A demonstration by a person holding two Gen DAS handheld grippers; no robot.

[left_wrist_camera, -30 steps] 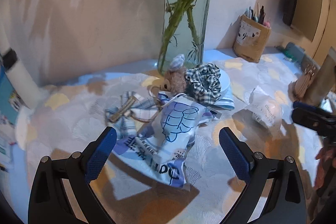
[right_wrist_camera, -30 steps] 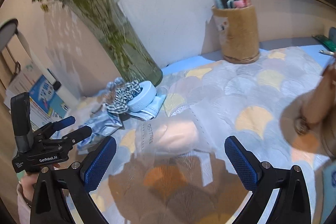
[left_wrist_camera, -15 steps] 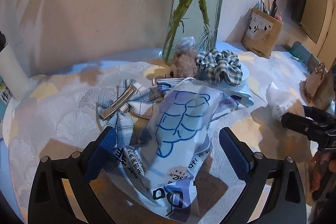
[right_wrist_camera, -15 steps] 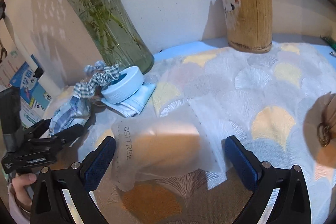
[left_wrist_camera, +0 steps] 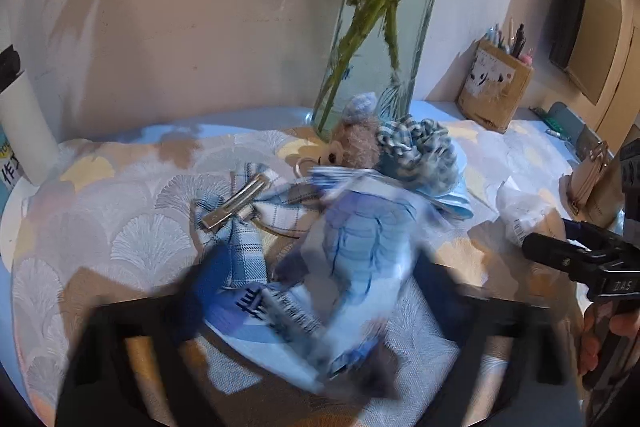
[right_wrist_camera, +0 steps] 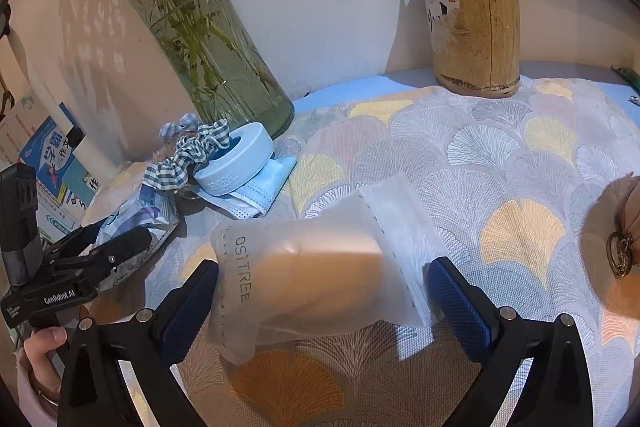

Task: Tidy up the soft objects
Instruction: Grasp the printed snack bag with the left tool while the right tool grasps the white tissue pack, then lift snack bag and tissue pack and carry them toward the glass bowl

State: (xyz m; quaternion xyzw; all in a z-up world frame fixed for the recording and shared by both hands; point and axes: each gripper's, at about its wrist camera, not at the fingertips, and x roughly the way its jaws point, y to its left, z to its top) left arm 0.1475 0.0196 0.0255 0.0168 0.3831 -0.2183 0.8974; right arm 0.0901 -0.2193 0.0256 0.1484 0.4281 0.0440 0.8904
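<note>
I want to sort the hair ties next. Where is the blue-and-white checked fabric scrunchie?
In the right wrist view the checked scrunchie sits left of centre, draped against the pale blue ring before the glass vase.

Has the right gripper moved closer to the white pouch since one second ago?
Yes. The right gripper has advanced toward the vase; its open fingers now flank the white pouch.

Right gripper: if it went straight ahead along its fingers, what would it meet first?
The translucent pouch, lying between the open fingers of the right gripper. Whether the pads already touch it is unclear.
</note>
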